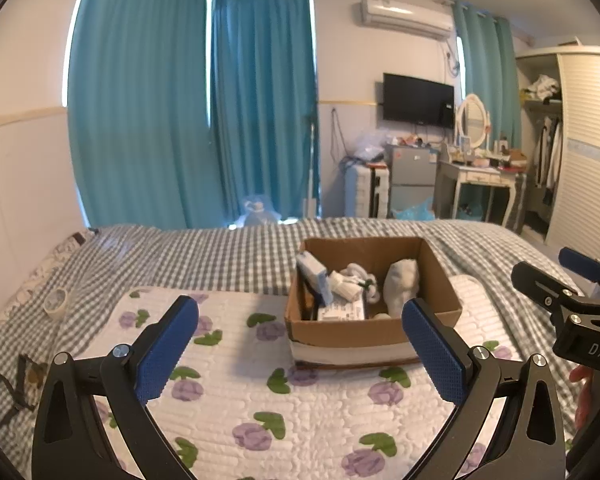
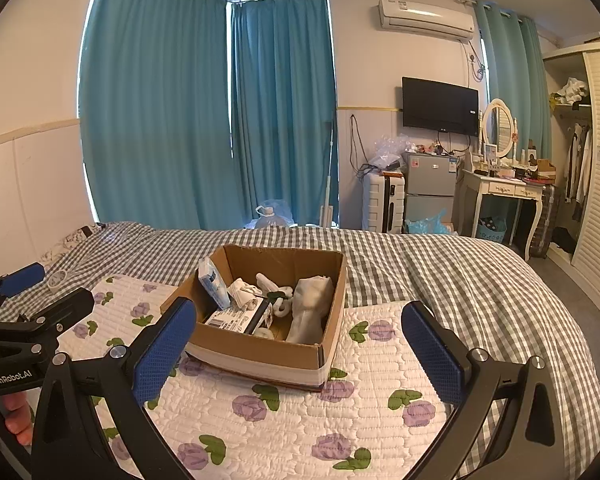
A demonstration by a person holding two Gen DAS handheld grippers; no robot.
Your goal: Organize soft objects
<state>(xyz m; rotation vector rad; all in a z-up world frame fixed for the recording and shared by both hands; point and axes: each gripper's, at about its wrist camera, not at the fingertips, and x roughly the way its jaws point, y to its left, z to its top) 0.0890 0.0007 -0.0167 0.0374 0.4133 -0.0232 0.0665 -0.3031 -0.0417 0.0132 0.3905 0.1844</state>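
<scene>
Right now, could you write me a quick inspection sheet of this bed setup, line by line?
Surface: white floral quilt spread over a grey checked bedsheet.
Job's things: open cardboard box on the quilt, holding a tissue pack, white socks, a printed carton.
Clutter: tape roll on the sheet.
Grippers: left gripper and right gripper both open, empty, apart from the box.
Cables: cords hanging on the wall beside the teal curtains.
Surroundings: wall TV, air conditioner, suitcase, dressing table.
</scene>
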